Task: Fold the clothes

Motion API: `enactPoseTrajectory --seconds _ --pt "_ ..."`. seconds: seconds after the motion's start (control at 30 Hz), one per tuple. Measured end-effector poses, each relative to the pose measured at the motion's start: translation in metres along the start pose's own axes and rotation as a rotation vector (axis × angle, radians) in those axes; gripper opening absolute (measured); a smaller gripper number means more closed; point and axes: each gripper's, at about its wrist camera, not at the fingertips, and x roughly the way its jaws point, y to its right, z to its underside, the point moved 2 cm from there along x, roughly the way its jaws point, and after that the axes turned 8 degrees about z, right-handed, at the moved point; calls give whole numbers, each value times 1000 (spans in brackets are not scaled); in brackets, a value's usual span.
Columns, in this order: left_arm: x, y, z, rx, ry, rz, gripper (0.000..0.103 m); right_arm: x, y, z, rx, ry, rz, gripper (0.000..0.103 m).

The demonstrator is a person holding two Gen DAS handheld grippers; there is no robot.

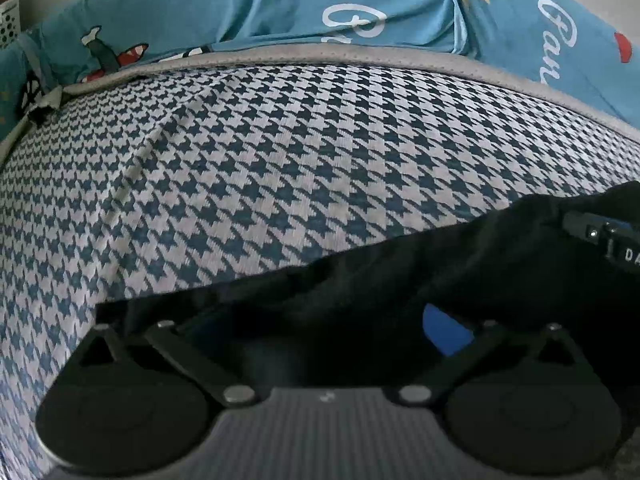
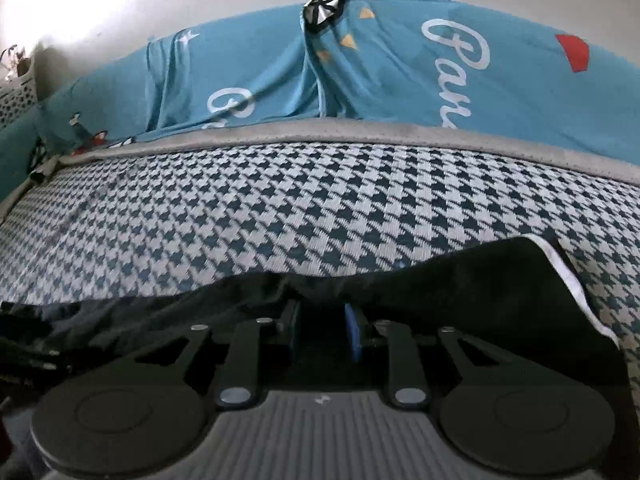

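Blue-padded and standing close together on the right gripper (image 2: 323,322), pinching a bunched fold of the black garment (image 2: 480,280) just at the fingertips. Spreading out from that pinch to both sides in the right wrist view, lying low and wrinkled across the bottom of the picture. Showing a thin white trim (image 2: 568,276) along its turned-up edge at the right.

Standing spread wide on the left gripper (image 1: 312,320), gripping nothing, with the black garment (image 1: 400,256) draping loosely over and between the fingers. Hiding most of both fingertips under the dark cloth, leaving only one blue pad (image 1: 446,330) peeking out on the right side.

Resting flat on a houndstooth mat (image 2: 280,208), patterned in dark blue and white, stretching away from both grippers. Lying near the close edge of that mat, well apart from its far edge. Ending there in a grey stitched border (image 2: 360,136), curving across the whole width.

Bunching up beyond the border as teal bedding (image 2: 260,64), folding into soft ridges and carrying white script lettering (image 2: 456,52), small yellow triangles and a red patch. Sitting at the far left, partly cut off, a white dotted basket (image 2: 16,100), too blurred for telling more.
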Motion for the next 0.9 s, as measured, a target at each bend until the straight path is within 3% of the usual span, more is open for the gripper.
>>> enactPoseTrajectory --seconds 0.57,0.7,0.9 --pt "8 6 -7 26 59 -29 103 22 -3 -15 25 36 30 20" --pt "16 -13 -19 -12 58 -23 103 16 2 -21 69 32 10 20" --pt "8 -23 -21 -8 96 -89 103 -11 19 -27 116 38 -29 21"
